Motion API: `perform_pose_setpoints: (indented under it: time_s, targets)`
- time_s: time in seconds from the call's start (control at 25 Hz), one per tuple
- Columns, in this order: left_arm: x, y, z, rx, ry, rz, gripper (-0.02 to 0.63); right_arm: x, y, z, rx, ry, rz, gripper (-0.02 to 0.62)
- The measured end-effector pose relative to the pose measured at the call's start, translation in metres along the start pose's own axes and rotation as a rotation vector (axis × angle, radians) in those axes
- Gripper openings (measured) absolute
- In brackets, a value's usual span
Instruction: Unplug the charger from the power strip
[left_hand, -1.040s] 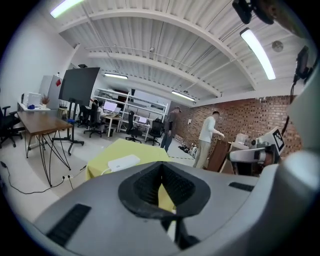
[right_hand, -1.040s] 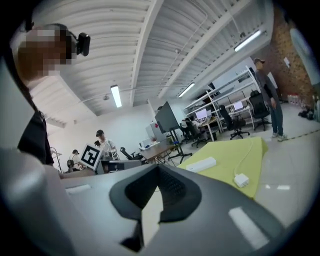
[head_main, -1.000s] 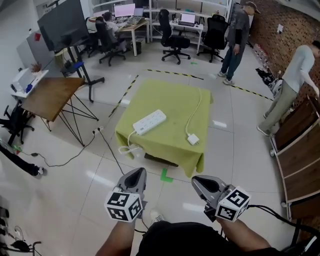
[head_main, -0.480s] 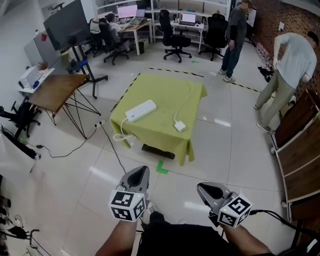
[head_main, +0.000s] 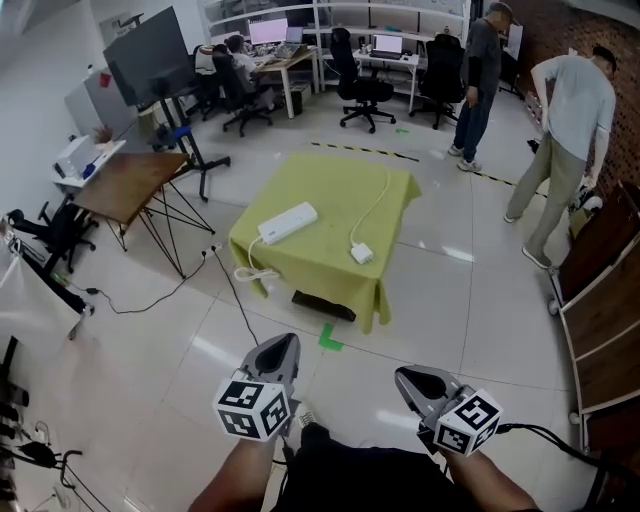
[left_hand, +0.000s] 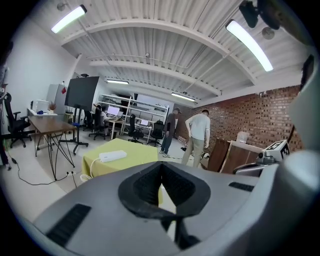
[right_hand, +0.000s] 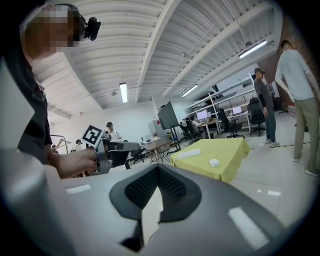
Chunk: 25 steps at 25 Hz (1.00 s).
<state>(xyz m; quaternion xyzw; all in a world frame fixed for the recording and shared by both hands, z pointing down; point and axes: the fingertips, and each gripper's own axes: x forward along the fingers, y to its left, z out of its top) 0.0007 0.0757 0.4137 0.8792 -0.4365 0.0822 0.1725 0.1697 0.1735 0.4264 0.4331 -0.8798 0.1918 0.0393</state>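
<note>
Holding both claws low at the body, well short of the worktop (head_main: 330, 185). Left claw (head_main: 276, 350) is closed, pads together, nothing in it. Right claw (head_main: 416, 381) is the same: closed, empty. Floor (head_main: 440, 300) lies between them and the worktop, which has a yellow-green cloth over it. Cord (head_main: 250, 272) from the strip (head_main: 288, 223) hangs off the near-left corner down to the floor.

Charger (head_main: 362, 254) lies on the cloth toward the near-right edge, apart from the strip. My read: it's already out, nothing left to pull.

If a pull is still needed:
- Pin the strip with one claw.
- Clamp the charger body with the other.
- Draw straight out along the prongs, no twisting.
- Don't tug the cable (head_main: 378, 205).
- Watch the cord on the floor when stepping in.

Strip's long axis runs diagonally, near-left to far-right in the head view. Charger is a small squarish block with no clear long axis. Its cable leaves the far side and runs to the far edge. Prong direction is too small to tell.
</note>
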Motion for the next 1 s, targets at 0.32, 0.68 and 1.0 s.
perform_pose_setpoints:
  time_s: [0.32, 0.68, 1.0]
  targets:
    - [0.002, -0.005, 0.004, 0.024, -0.001, 0.011, 0.006, -0.003, 0.001, 0.004, -0.016, -0.004, 0.007, 0.0]
    - [0.003, -0.004, 0.009, 0.042, -0.006, 0.012, 0.006, 0.0, 0.001, 0.004, -0.02, -0.002, 0.008, 0.0]
    - [0.0, -0.001, 0.012, 0.049, -0.009, 0.014, 0.006, 0.003, 0.005, 0.004, -0.028, 0.006, 0.012, 0.0]
